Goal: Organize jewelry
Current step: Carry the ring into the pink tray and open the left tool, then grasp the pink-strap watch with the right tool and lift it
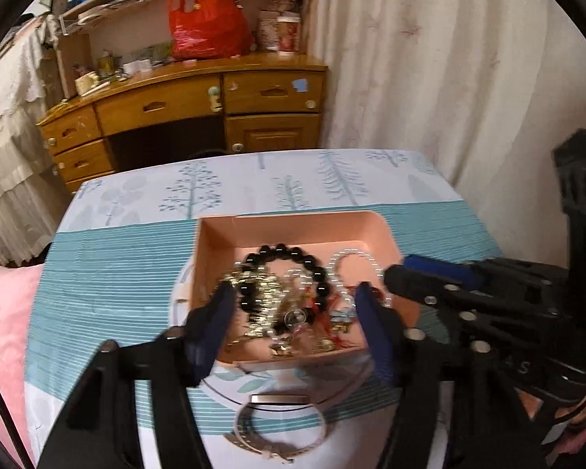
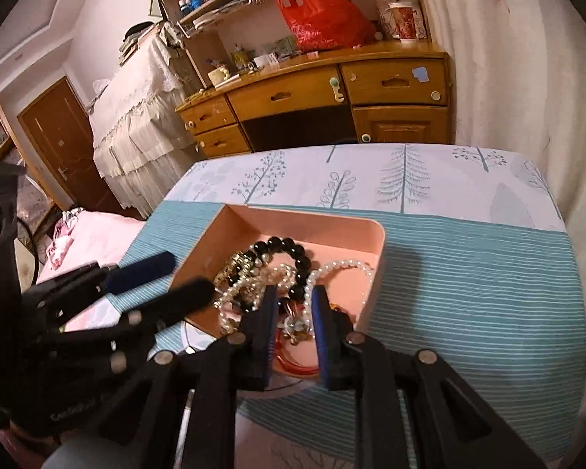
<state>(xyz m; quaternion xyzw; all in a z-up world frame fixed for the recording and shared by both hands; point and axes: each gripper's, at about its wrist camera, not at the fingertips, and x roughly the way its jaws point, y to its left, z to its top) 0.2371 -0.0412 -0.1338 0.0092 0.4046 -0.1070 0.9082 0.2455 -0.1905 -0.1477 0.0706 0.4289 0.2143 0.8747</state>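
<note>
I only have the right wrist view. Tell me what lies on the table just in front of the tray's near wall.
Observer: A pale strap-like band, maybe a watch, lies on the table just outside the tray. It is not in the tray.
Operator: Now report what the left gripper is over.
Observer: In its own camera the left gripper is open. Its fingers frame the black beads and the gold chain in the tray, and nothing is pinched.
</note>
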